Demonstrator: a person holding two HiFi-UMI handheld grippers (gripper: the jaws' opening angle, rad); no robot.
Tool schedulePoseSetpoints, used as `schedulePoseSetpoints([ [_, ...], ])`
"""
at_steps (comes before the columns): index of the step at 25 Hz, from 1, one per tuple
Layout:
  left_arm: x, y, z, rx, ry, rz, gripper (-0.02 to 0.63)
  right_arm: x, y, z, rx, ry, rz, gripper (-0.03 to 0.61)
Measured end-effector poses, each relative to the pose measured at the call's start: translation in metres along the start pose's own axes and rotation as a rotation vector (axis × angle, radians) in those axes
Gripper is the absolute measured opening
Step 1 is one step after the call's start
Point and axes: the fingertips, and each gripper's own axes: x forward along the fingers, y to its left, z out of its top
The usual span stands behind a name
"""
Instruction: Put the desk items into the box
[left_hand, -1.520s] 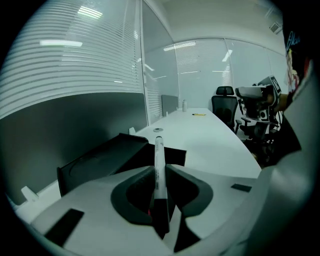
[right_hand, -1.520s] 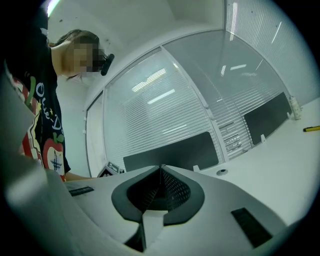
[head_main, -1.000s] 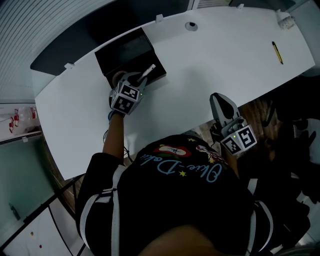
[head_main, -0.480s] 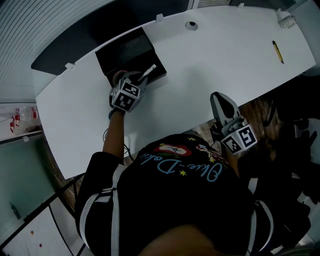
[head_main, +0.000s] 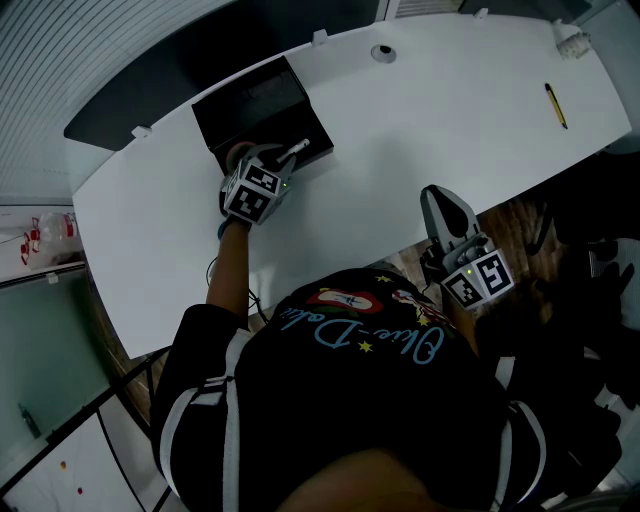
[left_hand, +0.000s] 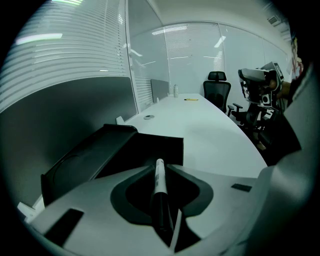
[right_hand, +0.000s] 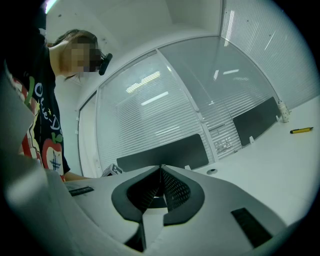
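Left tongs (head_main: 288, 158) are clamped on a marker (left_hand: 159, 176), with its tip poking over the near rim of the black box (head_main: 255, 100) on the white worktop (head_main: 400, 140). Right tongs (head_main: 447, 208) are pressed together, nothing in them, at the worktop's near edge. A yellow pencil (head_main: 554, 105) lies way off right.

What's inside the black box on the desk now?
The black box shows only a dark inside, with no item I can make out. The left gripper, shut on a marker, covers its near corner, and in the left gripper view the box's wall hides the bottom.
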Motion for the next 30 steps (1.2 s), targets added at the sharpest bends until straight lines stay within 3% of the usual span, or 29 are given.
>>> schedulePoseSetpoints([
  [16, -0.014, 0.001, 0.002, -0.033, -0.027, 0.032, 0.103, 0.001, 0.003, -0.001, 0.009, -0.004, 0.015, 0.012],
  [18, -0.019, 0.005, 0.004, -0.035, -0.048, 0.061, 0.085, 0.002, 0.003, -0.002, 0.01, -0.002, 0.02, 0.012],
  [19, -0.023, 0.008, 0.006, -0.038, -0.066, 0.085, 0.033, 0.003, 0.004, -0.002, 0.011, -0.002, 0.022, 0.012],
  [20, -0.027, 0.011, 0.009, -0.042, -0.085, 0.106, 0.021, 0.003, 0.004, -0.002, 0.012, -0.002, 0.025, 0.012],
  [30, -0.065, 0.012, 0.02, -0.096, -0.176, 0.186, 0.02, 0.015, 0.011, -0.006, 0.027, 0.007, 0.086, 0.012],
])
